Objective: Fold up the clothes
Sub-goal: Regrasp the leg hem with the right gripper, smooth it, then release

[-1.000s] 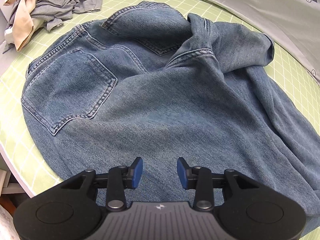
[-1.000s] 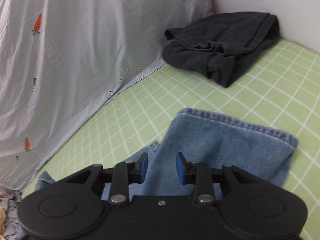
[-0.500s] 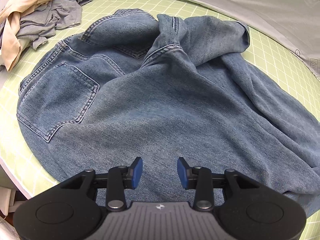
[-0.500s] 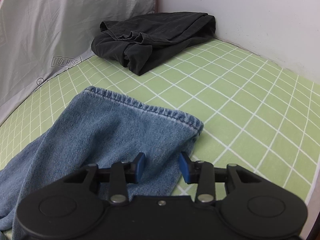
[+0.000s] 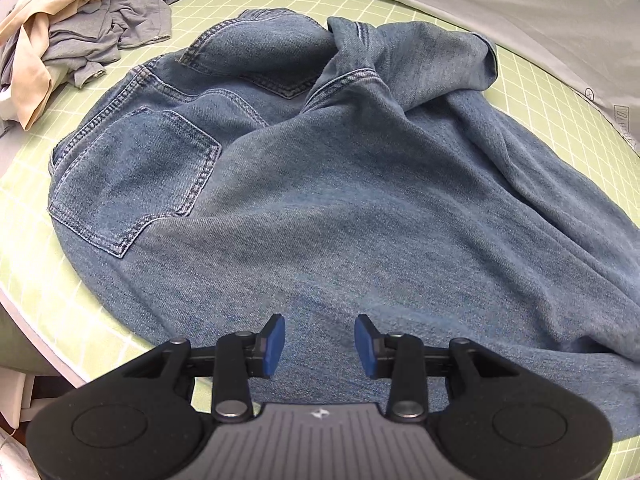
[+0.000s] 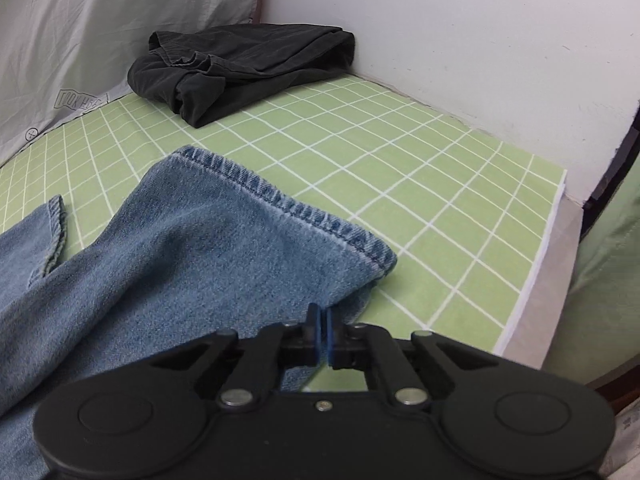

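Note:
A pair of blue jeans lies rumpled on the green checked mat, back pocket up and waistband folded over at the far side. My left gripper hovers over the seat of the jeans, open, with nothing between its blue pads. In the right wrist view one jeans leg lies flat, its stitched hem facing away from me. My right gripper is shut at the near side edge of that leg, just short of the hem corner, and seems to pinch the denim.
A dark folded garment lies in the far corner by the white wall. A pile of grey and beige clothes sits at the far left. A grey carrot-print sheet borders the mat. The mat's edge runs on the right.
My right gripper swung right and down to the leg's hem end, and its jaws went from open to shut. The left gripper shifted a little over the jeans and stayed open.

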A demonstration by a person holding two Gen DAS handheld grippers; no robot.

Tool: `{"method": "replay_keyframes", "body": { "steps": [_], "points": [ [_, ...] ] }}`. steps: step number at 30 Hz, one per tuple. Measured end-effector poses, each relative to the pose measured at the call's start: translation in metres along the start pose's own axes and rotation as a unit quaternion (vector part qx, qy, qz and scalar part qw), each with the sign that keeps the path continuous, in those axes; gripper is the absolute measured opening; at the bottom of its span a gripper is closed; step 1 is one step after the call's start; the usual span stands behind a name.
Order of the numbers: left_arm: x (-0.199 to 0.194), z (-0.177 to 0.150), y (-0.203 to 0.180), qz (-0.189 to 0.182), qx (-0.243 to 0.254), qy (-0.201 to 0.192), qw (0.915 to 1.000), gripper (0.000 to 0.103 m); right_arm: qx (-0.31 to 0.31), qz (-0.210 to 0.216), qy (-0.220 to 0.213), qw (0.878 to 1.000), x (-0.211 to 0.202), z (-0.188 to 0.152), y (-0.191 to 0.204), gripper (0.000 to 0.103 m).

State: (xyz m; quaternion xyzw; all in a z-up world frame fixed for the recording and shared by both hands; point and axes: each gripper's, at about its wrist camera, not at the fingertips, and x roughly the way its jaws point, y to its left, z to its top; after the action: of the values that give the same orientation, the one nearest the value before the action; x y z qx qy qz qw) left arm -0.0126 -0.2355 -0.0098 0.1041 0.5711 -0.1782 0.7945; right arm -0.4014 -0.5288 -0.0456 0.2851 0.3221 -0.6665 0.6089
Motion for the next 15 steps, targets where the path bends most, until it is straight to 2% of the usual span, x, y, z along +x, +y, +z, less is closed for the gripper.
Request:
{"method": "replay_keyframes", "body": {
  "steps": [6,10,15],
  "points": [
    [0.001,-0.002,0.018,-0.003,0.017,0.007,0.9998,0.041,-0.016,-0.054,0.015,0.998,-0.010,-0.013,-0.002,0.003],
    [0.003,0.005,0.036,-0.004,0.023,0.009,0.9997,0.041,-0.007,-0.066,0.020,0.998,-0.021,-0.016,0.003,0.005],
    [0.004,0.024,0.063,-0.001,0.021,0.005,0.9998,0.041,0.003,-0.070,-0.005,0.997,-0.050,-0.013,0.026,0.022]
  ]
}}
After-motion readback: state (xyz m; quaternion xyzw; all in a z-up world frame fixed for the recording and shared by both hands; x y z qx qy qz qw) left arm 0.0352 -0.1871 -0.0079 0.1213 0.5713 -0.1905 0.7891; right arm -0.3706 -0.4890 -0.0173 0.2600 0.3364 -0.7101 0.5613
